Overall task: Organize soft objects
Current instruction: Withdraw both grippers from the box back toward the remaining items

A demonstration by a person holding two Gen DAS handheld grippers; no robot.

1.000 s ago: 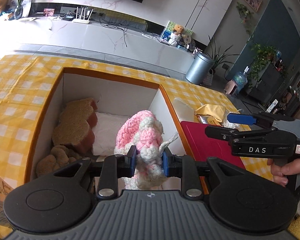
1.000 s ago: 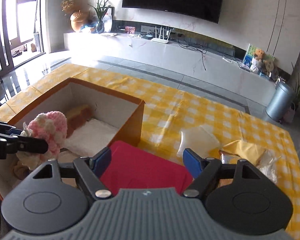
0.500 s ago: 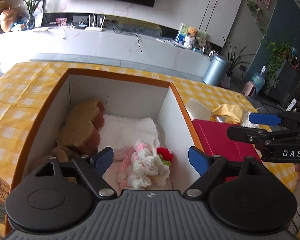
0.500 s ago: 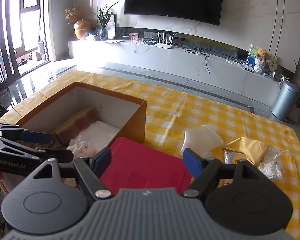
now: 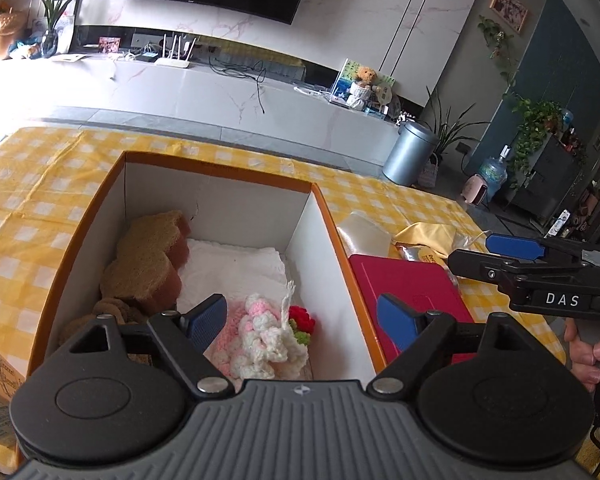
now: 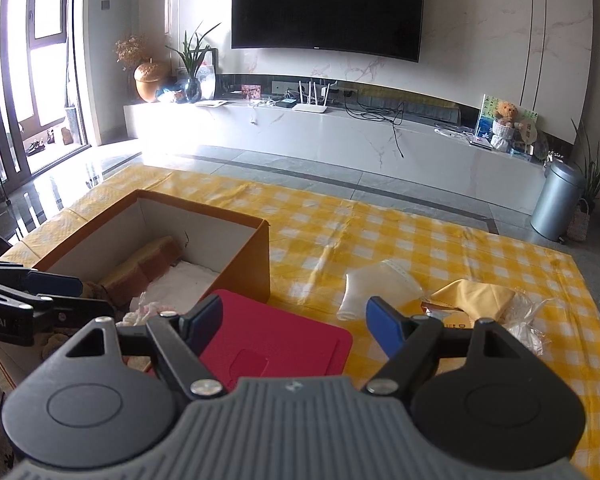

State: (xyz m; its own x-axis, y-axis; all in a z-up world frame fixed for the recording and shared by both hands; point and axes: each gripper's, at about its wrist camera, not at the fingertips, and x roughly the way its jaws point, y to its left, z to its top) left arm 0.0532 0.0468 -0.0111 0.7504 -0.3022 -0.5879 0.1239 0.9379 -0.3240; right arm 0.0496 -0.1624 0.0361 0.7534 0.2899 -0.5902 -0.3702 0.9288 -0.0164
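While both jaws gape empty: "DAS" on right gripper [image 5: 512, 252], "bot.AI" on left gripper [image 6: 56, 294].

The left gripper [image 5: 302, 320] has its jaws spread wide, both blue pads [image 5: 208, 316] bare and holding nothing. The right gripper [image 6: 294, 322] is just as wide apart — nothing between its pads either. In the left wrist view it reaches in from the right side, level, with the person's right hand [image 5: 588, 354] curled around its handle — only the fingertips show.
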